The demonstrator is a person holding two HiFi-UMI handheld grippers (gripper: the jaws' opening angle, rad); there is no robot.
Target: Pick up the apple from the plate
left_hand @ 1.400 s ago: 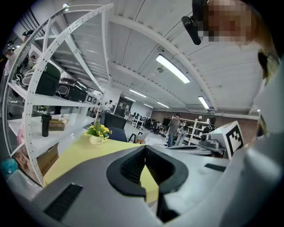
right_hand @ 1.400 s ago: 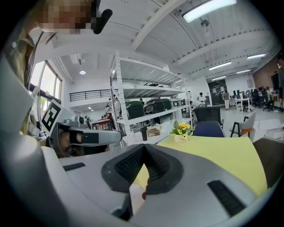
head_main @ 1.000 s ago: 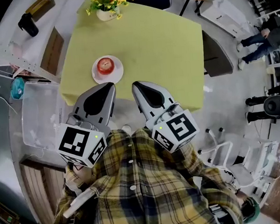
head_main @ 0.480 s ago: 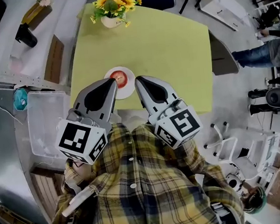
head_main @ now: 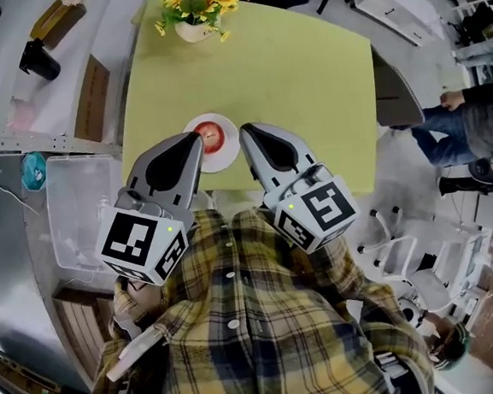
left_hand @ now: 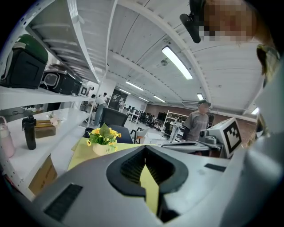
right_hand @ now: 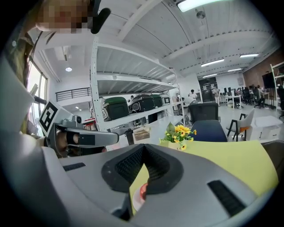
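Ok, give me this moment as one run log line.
stage: pre-grasp | left gripper: shut, empty, near plate | right gripper: shut, empty, near plate | apple: on plate, not picked up

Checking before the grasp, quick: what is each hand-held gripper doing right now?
Left hand-held gripper: closed, holding nothing.
Right hand-held gripper: closed, holding nothing; the apple lies on the plate.

A square table under a yellow-green cloth [head_main: 304, 75] stands on a pale grey floor [head_main: 403, 169], a dark blue chair [right_hand: 208, 128] beyond it. White metal shelving [right_hand: 133, 77] lines one side; long strip lights [left_hand: 177, 62] glow overhead.
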